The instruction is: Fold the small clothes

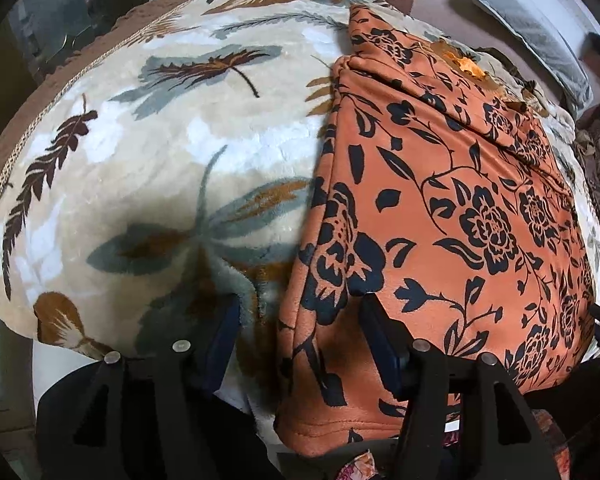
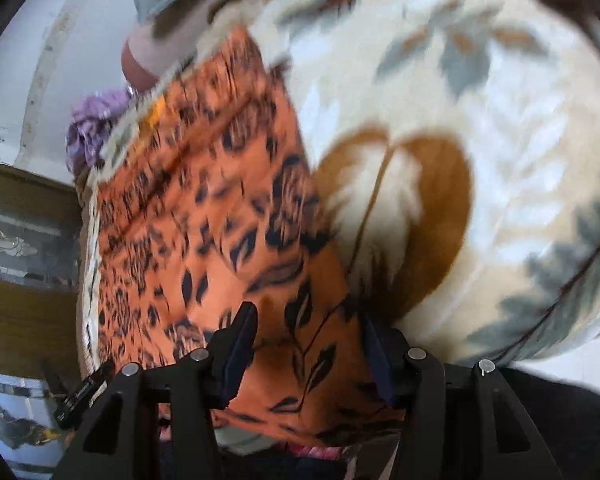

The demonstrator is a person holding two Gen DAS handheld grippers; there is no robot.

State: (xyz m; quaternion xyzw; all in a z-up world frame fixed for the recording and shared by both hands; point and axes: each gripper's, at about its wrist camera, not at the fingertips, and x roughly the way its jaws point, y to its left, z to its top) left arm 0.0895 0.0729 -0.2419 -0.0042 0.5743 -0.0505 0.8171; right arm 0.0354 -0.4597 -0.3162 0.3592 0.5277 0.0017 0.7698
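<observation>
An orange garment with a black flower print [image 1: 440, 208] lies flat, folded, on a cream blanket with a leaf pattern [image 1: 172, 140]. My left gripper [image 1: 300, 320] points down over its near left corner. Its jaws stand apart, and the garment's left edge runs between the fingers [image 1: 380, 332] without either pad pressing on it. In the blurred right wrist view the same garment [image 2: 204, 208] spreads to the left, and my right gripper [image 2: 308, 340] hovers open over its near corner, with cloth under the gap.
The blanket's brown border [image 1: 20, 132] marks the bed's left edge. A purple cloth [image 2: 96, 124] and a grey pillow [image 1: 532, 28] lie beyond the garment. Wooden furniture with glass panels [image 2: 24, 216] stands beside the bed.
</observation>
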